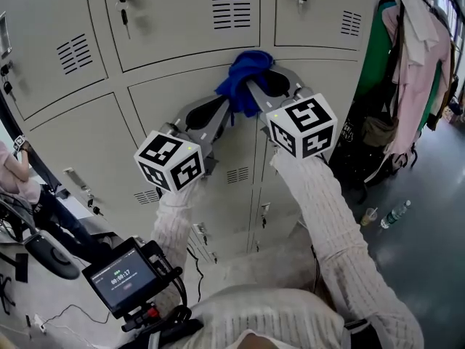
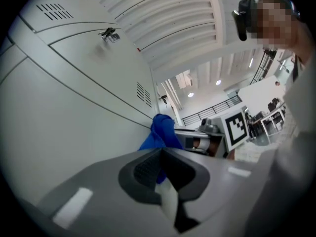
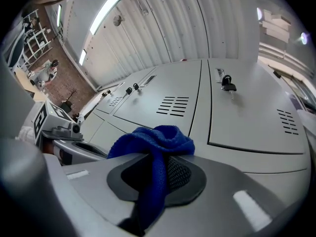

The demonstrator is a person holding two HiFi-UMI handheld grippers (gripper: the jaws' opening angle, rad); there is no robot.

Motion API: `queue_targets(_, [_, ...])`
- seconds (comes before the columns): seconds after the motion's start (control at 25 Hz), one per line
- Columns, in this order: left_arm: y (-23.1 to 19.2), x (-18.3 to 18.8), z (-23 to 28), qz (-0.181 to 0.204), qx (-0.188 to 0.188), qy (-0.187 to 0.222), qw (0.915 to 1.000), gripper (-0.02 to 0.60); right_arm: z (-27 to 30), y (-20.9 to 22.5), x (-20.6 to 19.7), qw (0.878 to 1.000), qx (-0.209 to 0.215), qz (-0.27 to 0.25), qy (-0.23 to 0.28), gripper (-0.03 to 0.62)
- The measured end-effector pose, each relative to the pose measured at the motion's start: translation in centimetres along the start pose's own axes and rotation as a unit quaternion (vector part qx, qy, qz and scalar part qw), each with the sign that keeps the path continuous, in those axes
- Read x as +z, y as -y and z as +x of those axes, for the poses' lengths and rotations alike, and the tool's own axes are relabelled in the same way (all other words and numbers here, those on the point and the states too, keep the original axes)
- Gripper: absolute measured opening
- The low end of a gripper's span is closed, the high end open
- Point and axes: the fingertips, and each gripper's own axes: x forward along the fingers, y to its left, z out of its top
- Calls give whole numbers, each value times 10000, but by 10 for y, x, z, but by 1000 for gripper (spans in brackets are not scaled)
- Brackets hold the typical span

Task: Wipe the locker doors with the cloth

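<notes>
cloth (image 1: 245,70): blue, bunched against a grey locker door (image 1: 171,97), at 12 o'clock in the head view
right gripper (image 3: 158,169): fingers pinching the cloth from its 5 o'clock
left gripper (image 2: 162,172): fingers pinching a cloth corner from its 7 o'clock

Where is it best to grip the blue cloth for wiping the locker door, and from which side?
Grip the blue cloth by its hanging tail, coming from the room side with jaws pointing at the locker door. The bunched wad then sticks out past the jaw tips and meets the door; the right gripper holds it so.
</notes>
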Motion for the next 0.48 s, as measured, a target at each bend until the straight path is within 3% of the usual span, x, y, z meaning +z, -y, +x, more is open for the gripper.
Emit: queue_targets(0.48, [3, -27, -9, -245, 6, -195, 9995, 6, -13, -29, -52, 9980, 273, 264, -510, 57])
